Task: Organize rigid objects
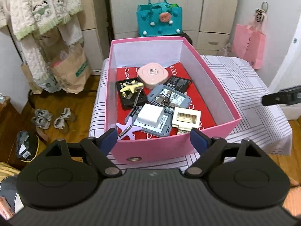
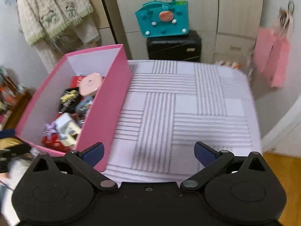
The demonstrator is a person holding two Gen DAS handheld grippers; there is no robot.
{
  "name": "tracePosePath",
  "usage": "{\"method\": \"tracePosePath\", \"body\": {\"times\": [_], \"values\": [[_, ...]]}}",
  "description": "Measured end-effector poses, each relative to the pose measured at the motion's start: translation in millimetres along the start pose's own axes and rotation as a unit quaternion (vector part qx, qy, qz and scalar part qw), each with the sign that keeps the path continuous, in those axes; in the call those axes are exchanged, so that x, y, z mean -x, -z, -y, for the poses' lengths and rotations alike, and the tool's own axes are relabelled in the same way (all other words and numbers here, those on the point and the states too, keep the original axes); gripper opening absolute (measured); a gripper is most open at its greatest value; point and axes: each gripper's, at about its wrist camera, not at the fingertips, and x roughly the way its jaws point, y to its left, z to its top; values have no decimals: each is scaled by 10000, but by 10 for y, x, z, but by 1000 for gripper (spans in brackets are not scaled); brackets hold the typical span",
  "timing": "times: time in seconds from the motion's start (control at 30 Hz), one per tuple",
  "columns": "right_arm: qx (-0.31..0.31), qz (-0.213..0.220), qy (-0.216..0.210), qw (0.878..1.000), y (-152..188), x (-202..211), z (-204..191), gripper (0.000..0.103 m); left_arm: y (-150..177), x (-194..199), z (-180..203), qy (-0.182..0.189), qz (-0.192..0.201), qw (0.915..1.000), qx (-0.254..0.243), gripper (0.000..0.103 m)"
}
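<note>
A pink box stands on the striped table cloth. Inside on a red liner lie a pink rounded case, a black tray with a yellow star clip, grey device shells, a white charger block, a cream holder, a lilac star clip and a black battery. My left gripper is open and empty before the box's near wall. My right gripper is open and empty over the bare cloth, right of the box. Its tip also shows in the left wrist view.
A teal bag sits on a black suitcase behind the table. A pink paper bag hangs at right. Clothes, a brown paper bag and shoes are on the left over wooden floor.
</note>
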Motion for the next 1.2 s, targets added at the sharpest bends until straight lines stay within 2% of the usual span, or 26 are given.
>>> {"method": "tracePosePath", "body": {"times": [0.1,0.23,0.4,0.67,0.87,1.07,1.2], "values": [[-145,282,-232,9992,40,135,50,100,14,7,80,-279,54,9996,-51,85],[256,561,-18,9981,68,283,-26,99,41,60,225,-388,126,9990,-171,94],[367,580,45,9976,157,383,-69,100,83,174,398,-438,370,9983,-75,100],[428,538,-320,9971,343,491,-138,100,122,283,561,-581,443,9972,179,101],[548,665,-82,9962,392,516,-225,100,135,275,605,-621,290,9974,244,101],[542,693,-99,9961,404,540,-245,100,144,203,585,-574,144,9976,346,101],[515,795,-128,9954,429,537,-237,100,129,167,525,-711,75,9960,534,101]]}}
